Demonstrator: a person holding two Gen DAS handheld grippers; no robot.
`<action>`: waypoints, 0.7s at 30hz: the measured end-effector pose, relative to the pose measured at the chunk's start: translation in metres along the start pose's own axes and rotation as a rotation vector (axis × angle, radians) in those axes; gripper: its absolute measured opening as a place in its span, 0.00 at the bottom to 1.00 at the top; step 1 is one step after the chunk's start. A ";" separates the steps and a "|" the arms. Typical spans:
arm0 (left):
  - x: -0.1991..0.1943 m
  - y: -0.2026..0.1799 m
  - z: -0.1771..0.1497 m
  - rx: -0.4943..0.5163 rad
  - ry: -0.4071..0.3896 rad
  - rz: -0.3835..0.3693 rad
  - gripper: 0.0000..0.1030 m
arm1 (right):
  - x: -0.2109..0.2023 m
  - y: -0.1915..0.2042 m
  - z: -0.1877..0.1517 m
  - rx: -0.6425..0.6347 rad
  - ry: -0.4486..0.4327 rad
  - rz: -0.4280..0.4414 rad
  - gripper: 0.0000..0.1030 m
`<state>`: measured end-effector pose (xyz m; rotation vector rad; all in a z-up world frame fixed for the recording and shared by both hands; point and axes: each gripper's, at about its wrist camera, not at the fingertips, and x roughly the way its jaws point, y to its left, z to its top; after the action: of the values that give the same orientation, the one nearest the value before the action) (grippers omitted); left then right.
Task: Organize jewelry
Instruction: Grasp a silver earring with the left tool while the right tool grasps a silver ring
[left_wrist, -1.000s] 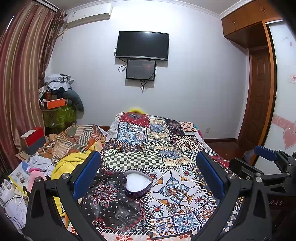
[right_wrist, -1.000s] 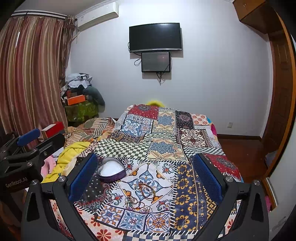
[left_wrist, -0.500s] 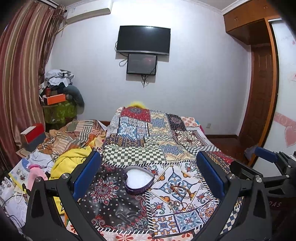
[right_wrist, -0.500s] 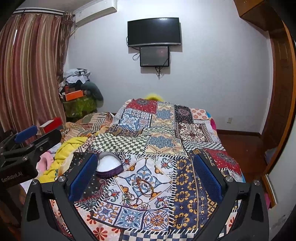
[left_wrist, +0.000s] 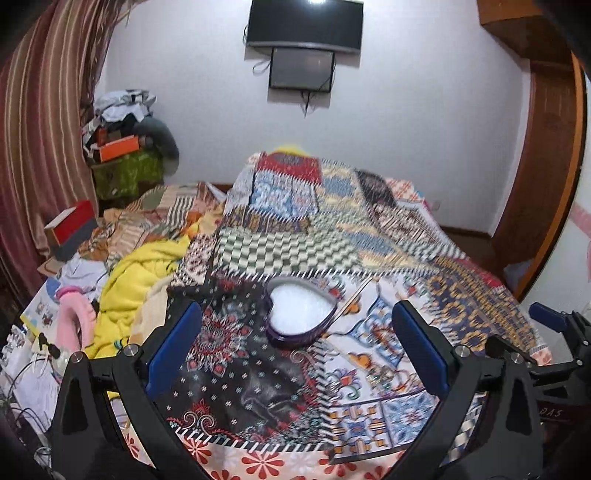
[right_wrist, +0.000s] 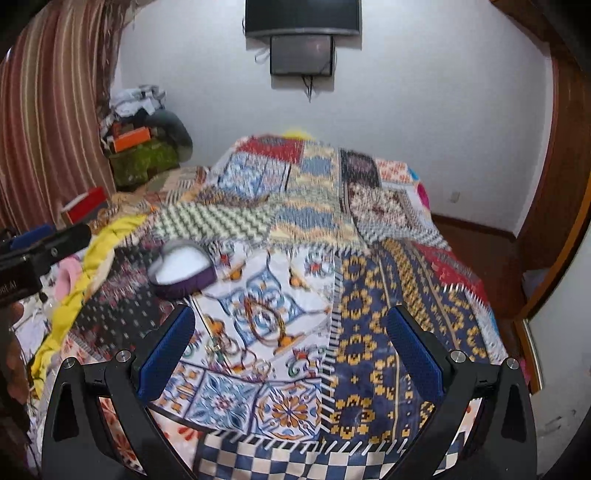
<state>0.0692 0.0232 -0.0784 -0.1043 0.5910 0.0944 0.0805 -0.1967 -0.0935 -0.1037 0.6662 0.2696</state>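
Observation:
A purple heart-shaped box (left_wrist: 301, 315) with a white lining lies open on the patchwork bedspread (left_wrist: 295, 236). My left gripper (left_wrist: 297, 343) hovers open just in front of it, holding nothing. Loose jewelry (right_wrist: 236, 345), rings, bangles and a thin chain, lies on the white patterned patch. My right gripper (right_wrist: 290, 350) stands open above that jewelry, holding nothing. The heart box (right_wrist: 183, 271) sits to its far left in the right wrist view. The jewelry (left_wrist: 380, 376) appears blurred in the left wrist view.
A yellow blanket (left_wrist: 136, 280) and clutter lie left of the bed. A red box (left_wrist: 70, 225) sits by striped curtains (left_wrist: 40, 122). A TV (left_wrist: 304, 27) hangs on the far wall. A wooden door (left_wrist: 543, 166) is at the right.
Both grippers have tilted down and moved closer to the bed. The heart box and the jewelry now sit nearer and lower in both views. Both stay open.

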 end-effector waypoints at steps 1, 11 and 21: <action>0.004 0.001 -0.002 0.004 0.015 0.002 1.00 | 0.004 -0.001 -0.002 -0.004 0.013 -0.002 1.00; 0.061 -0.003 -0.040 0.070 0.227 -0.074 0.95 | 0.046 -0.004 -0.025 -0.028 0.143 0.036 0.99; 0.092 -0.014 -0.074 0.089 0.380 -0.169 0.57 | 0.072 0.006 -0.040 -0.042 0.244 0.132 0.69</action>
<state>0.1068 0.0059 -0.1900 -0.0853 0.9616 -0.1186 0.1092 -0.1829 -0.1691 -0.1347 0.9116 0.4024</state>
